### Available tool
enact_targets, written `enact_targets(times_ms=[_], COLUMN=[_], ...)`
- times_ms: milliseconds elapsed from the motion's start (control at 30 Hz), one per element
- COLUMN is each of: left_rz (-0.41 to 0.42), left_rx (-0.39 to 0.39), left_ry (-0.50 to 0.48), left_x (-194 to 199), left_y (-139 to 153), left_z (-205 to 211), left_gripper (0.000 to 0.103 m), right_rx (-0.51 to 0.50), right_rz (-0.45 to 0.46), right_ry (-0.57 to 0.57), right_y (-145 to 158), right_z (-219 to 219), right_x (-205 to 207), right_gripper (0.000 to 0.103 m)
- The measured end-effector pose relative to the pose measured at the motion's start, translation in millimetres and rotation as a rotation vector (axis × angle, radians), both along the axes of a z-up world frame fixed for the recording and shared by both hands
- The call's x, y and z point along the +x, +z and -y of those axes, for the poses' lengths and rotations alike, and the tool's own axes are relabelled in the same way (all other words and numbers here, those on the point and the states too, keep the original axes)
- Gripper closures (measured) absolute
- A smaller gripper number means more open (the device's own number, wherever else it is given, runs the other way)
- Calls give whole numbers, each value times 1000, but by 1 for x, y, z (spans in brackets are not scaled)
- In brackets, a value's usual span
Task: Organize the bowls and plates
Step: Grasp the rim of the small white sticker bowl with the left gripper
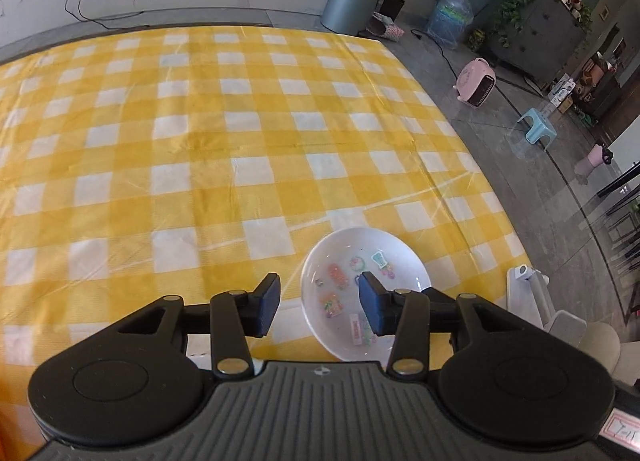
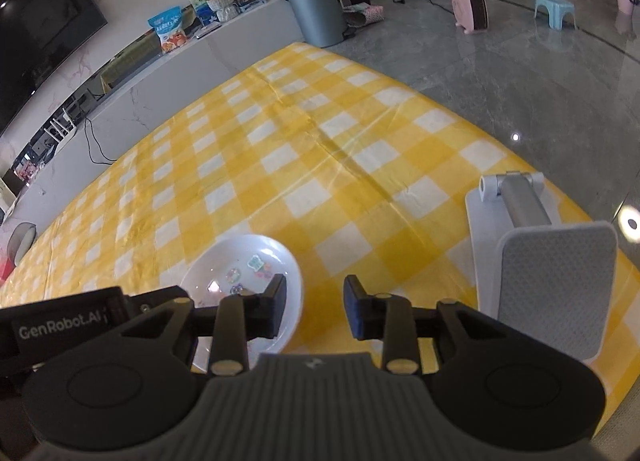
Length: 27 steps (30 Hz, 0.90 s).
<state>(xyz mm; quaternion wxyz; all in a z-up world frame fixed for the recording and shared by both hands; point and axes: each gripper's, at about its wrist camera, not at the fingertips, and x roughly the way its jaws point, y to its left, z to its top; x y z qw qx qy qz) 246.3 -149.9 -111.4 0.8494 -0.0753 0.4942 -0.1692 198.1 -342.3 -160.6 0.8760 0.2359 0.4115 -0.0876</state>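
One white bowl (image 1: 362,293) (image 2: 244,281), shallow, round, glossy. Sits upright on the yellow-and-white checked surface (image 1: 200,141) (image 2: 300,165), near its front edge. Small colourful stickers (image 1: 338,275) (image 2: 256,263) scattered across the inside bottom.

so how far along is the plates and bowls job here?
Nothing looks done yet. The only dish in view, a white bowl with colourful stickers inside, sits alone near the edge of the yellow checked tablecloth. Nothing is in hand: the left gripper and right gripper both have their jaws open and empty beside the bowl. Grasping and placing remain; no plates are visible.
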Motion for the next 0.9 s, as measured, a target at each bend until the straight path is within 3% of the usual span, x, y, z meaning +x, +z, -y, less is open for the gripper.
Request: enact_targets(times_ms=[267, 333, 533, 767, 900], left_rz=[-9, -14, 16, 35, 46], left_rx=[3, 4, 18, 38, 24], left_ry=[-10, -12, -26, -13, -7], left_x=[6, 7, 7, 7, 4], left_y=[-9, -12, -14, -15, -11], left_z=[4, 5, 7, 4, 1], left_gripper=[51, 51, 77, 96, 97], right_rx=[-20, -10, -6, -5, 5], right_rz=[-8, -5, -11, -9, -5], right_ry=[18, 26, 55, 59, 55], right_y=[-2, -3, -5, -5, -5], right_z=[-5, -5, -9, -9, -8], right_x=[3, 3, 4, 4, 3], right_gripper=[74, 82, 99, 101, 101])
